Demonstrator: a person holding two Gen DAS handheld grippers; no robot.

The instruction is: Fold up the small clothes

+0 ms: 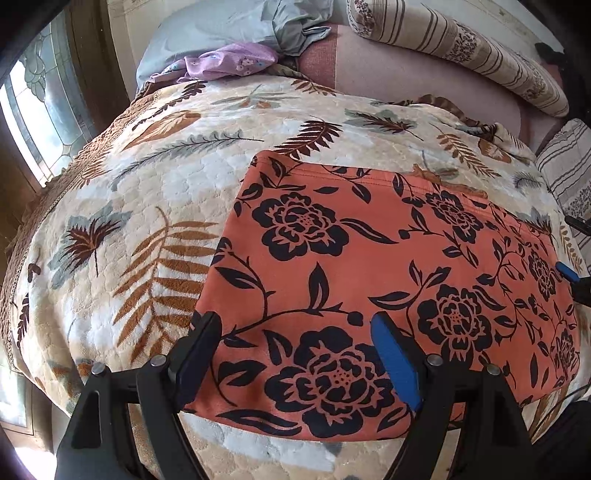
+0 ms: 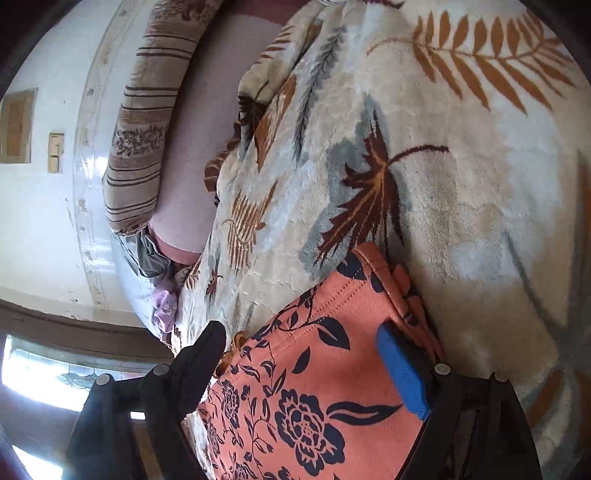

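Left gripper (image 1: 295, 354) nearest in left wrist view: jaws wide apart, black finger at the cloth's left edge, blue-padded finger over the print, nothing pinched between them. Just beyond: orange cloth (image 1: 369, 266) with black rose-and-vine print, spread flat as a folded rectangle on the blanket (image 1: 147, 177), stitched hem along its far edge, surface smooth. Contact between fingers and cloth not resolvable.

Right gripper (image 2: 303, 354) in right wrist view: jaws likewise spread wide, straddling a corner of the same cloth (image 2: 314, 387); nothing clamped. Double row of stitching and bunched layered edges seen at that corner, detail not visible from the left camera.

Only in left view: full outline of the cloth, blue tip of the right gripper (image 1: 567, 273) at its right edge, lilac flowered garment (image 1: 229, 61) and grey pillow (image 1: 221, 26) at the far end, window (image 1: 40, 103) far left.

Only in right view: white wall (image 2: 37, 229) with switch plate (image 2: 55, 153).

Both views: striped bolster (image 1: 461, 48) beyond the blanket.
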